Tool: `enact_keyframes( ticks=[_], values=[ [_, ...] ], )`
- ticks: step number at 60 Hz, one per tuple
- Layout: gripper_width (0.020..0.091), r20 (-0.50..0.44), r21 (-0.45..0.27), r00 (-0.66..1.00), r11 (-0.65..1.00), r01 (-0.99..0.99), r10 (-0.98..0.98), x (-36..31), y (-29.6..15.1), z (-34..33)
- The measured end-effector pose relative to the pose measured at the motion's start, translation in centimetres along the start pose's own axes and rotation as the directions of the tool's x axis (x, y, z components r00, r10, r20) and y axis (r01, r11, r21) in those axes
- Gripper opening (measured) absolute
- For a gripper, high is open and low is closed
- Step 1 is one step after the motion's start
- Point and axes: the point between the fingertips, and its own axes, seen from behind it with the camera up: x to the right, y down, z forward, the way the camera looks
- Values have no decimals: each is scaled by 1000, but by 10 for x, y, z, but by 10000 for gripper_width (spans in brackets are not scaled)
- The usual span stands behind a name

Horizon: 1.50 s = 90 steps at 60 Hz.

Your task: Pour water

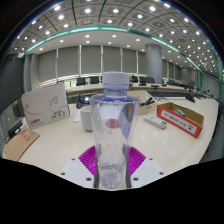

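A clear plastic water bottle [113, 125] with a white cap stands upright between my fingers, its body filling the gap. My gripper [112, 168] is shut on the bottle: both magenta pads [89, 158] press against its lower sides. The bottle's base is hidden behind the gripper body. The bottle looks lifted above the light tabletop [60, 140]. No cup or glass shows in this view.
A red and white carton [181, 118] lies on the table to the right, with a small white box [156, 123] beside it. A white board [45, 104] leans to the left, a brown flat box [20, 145] below it. Office chairs and desks stand beyond.
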Motion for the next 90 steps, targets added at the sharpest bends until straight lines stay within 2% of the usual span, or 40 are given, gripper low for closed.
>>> enact_keyframes(
  ticks=[7,20,38,46,60,67,79,90],
  values=[
    [357,-13,-10,1000,1000,7,-7,2,-18,-2],
    [357,-61,7,994,996,93,-92,27,-84,6],
    [355,-126,44,947,952,303,-295,54,-182,41],
    [356,-166,36,867,876,482,-470,55,-211,66],
    [356,-247,-25,506,528,849,-826,51,-244,119],
    [353,-275,-94,269,304,948,-923,50,-249,151],
    [355,-318,-199,-148,-87,976,-936,48,-251,197],
    [354,-325,-262,-407,-333,906,-853,37,-249,220]
  ],
)
